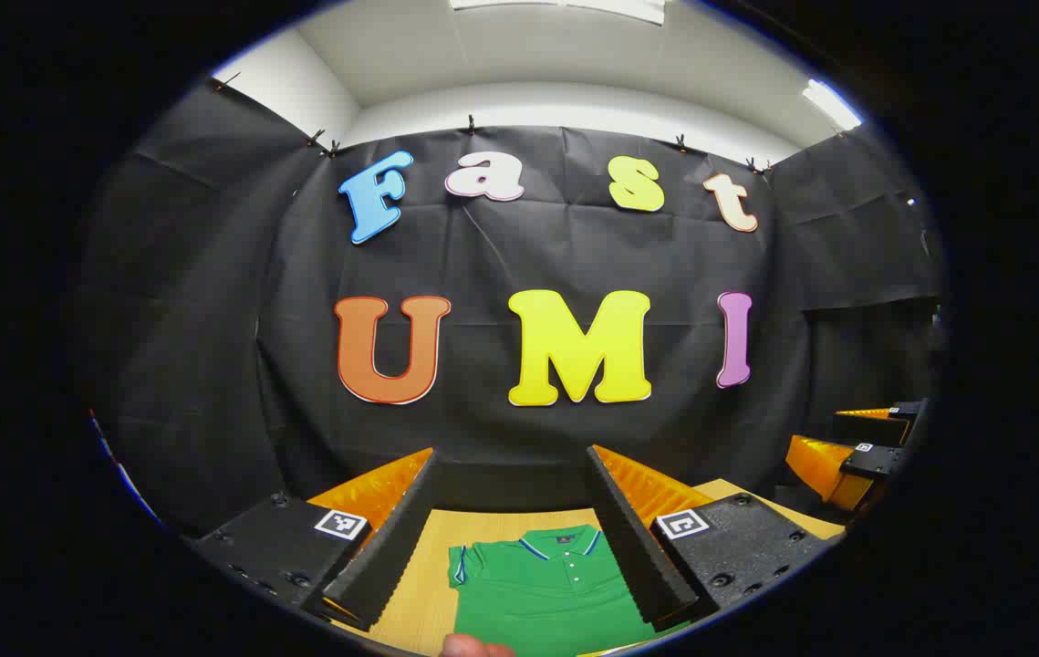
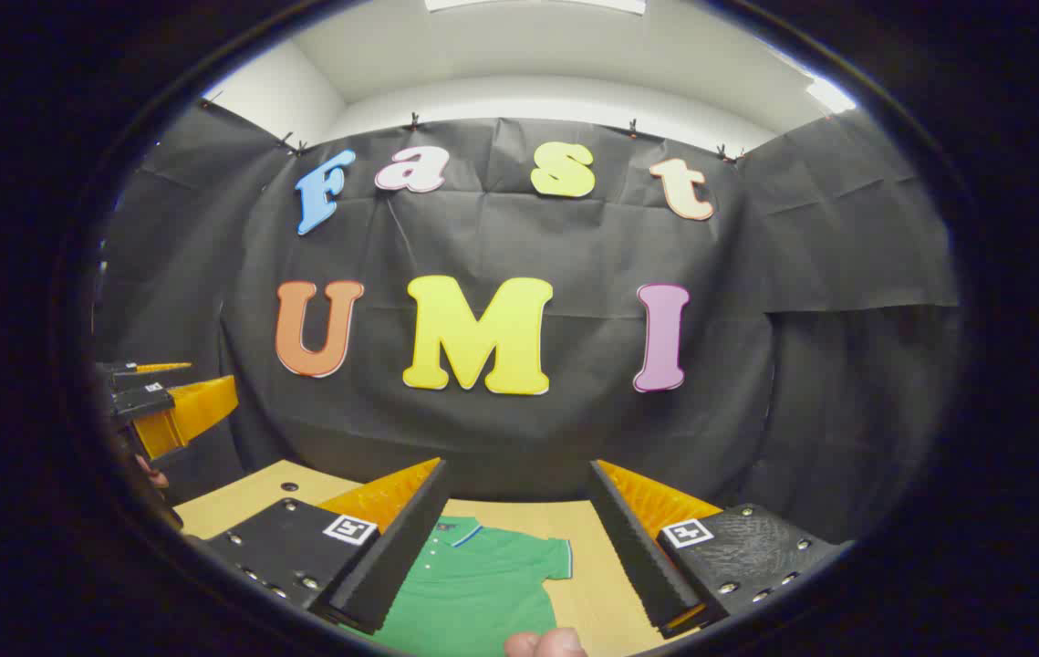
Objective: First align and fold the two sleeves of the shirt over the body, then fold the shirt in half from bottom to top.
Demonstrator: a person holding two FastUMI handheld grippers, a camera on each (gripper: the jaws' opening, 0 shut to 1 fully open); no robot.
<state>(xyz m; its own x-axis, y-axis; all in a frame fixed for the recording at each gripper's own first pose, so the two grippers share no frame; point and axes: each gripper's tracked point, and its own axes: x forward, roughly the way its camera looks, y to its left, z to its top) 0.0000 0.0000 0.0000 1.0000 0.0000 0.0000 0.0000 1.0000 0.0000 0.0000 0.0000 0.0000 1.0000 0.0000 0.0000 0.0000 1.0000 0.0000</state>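
Note:
A green polo shirt (image 1: 545,584) with a striped collar lies flat on the wooden table (image 1: 423,593), collar toward the far wall. My left gripper (image 1: 513,538) hangs open above the shirt's collar and left sleeve, nothing between its fingers. In the right gripper view the same shirt (image 2: 473,584) shows its right short sleeve spread out flat. My right gripper (image 2: 514,538) is open above that sleeve, apart from the cloth. The right gripper (image 1: 857,452) also shows far right in the left gripper view, and the left gripper (image 2: 159,401) shows at the far left of the right gripper view.
The table's (image 2: 601,584) far edge meets the black cloth wall. A fingertip (image 1: 473,647) shows at the bottom of the left gripper view and another (image 2: 546,643) at the bottom of the right gripper view. Bare wood flanks the shirt on both sides.

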